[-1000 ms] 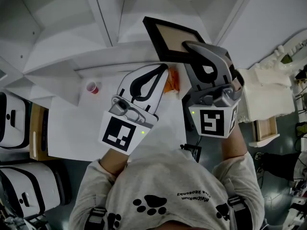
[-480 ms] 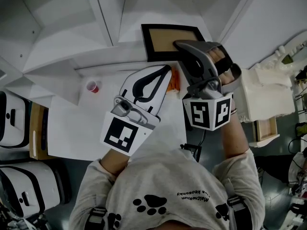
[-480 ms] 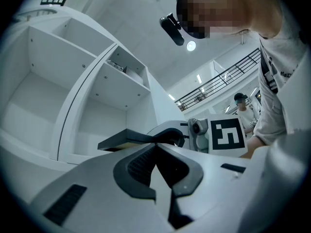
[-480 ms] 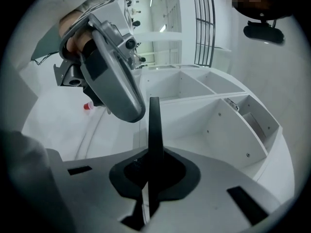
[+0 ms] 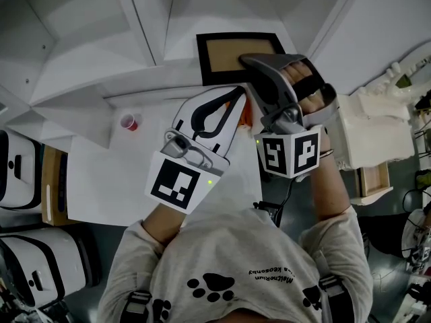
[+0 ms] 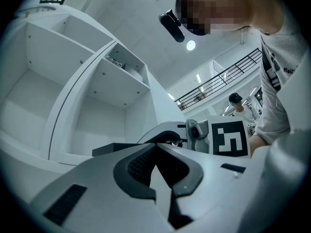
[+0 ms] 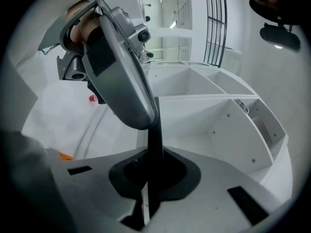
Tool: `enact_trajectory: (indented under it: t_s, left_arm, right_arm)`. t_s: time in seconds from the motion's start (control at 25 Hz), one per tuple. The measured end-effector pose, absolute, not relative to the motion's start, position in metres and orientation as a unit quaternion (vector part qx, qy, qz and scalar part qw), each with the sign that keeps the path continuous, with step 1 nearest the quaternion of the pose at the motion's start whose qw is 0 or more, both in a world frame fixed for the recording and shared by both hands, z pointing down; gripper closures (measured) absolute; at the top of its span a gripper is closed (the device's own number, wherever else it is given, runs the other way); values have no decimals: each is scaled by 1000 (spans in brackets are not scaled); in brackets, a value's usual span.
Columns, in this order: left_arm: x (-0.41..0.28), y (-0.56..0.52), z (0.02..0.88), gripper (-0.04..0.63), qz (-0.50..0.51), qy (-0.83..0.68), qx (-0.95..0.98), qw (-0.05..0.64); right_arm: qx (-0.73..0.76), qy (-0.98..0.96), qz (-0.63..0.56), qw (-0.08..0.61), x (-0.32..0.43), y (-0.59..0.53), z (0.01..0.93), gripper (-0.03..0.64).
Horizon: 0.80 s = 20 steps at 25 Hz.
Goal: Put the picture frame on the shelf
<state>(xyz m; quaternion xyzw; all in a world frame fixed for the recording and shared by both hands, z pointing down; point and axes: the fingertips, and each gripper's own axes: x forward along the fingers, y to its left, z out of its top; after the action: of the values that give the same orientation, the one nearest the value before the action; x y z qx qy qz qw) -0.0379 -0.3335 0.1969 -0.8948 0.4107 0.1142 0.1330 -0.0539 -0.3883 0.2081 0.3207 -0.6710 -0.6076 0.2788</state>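
The picture frame (image 5: 232,54), black with a tan panel, sits level in front of the middle bay of the white shelf (image 5: 222,9). My right gripper (image 5: 248,62) is shut on its right edge. In the right gripper view the frame (image 7: 154,125) shows edge-on as a thin black bar clamped between the jaws of that gripper (image 7: 154,155). My left gripper (image 5: 238,93) hovers just below the frame, shut on nothing; its tips meet in the left gripper view (image 6: 156,148). There the frame (image 6: 116,149) is a dark slab ahead. Whether the frame rests on the shelf is unclear.
A small red cup (image 5: 129,122) stands on the white table (image 5: 101,173) at the left. An orange object (image 5: 246,113) lies under the grippers. White bins (image 5: 27,160) sit at the far left, and a pale bulky object (image 5: 374,133) at the right.
The frame has swung from tilted to square with the shelf front and shifted slightly left. The right gripper rolled with it. The left gripper barely moved.
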Motion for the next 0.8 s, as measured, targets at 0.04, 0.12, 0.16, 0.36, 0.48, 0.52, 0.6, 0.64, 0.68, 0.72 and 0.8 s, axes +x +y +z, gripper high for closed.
enact_trajectory:
  t_s: [0.04,0.12,0.16,0.36,0.48,0.52,0.6,0.64,0.68,0.72,0.8]
  left_arm:
    - [-37,-335,197,577,114,411,-895,133]
    - [-35,-338,198,577,113,411,-895,132]
    - [-34,-340,199,577,112,410,-895,132]
    - [-30,-344,201,577,110,411,-896,131]
    - [-29,-346,201,577,109,410,-896,131]
    - [-29,-346,201,577,109,411,-896,132]
    - [-28,-348,200,577,109,412,-895,132]
    - [-28,-348,200,576,109,412,-895,133]
    - [-28,-349,200,577,108,413,-895,134]
    - [-27,-349,200,577,107,412,-895,135]
    - [-26,-350,200,577,105,412,-895,137]
  right_arm:
    - [320,-672,-607,279,-54,-389,209,574]
    - [318,-674,-605,279,-54,-390,210,572]
    - [317,-676,-604,279,-54,-391,211,572]
    - [302,-694,-593,274,-55,-389,213,572]
    - [294,-702,-589,270,-55,-388,213,572]
    - [292,-706,-587,270,-56,-387,214,571]
    - [283,-718,-575,271,-56,-386,216,543]
    - [279,-725,-568,273,-56,-385,217,489]
    - [277,-728,-563,275,-56,-386,218,462]
    - [279,-728,-562,277,-55,-386,219,460]
    - [285,-721,-567,278,-53,-387,218,459]
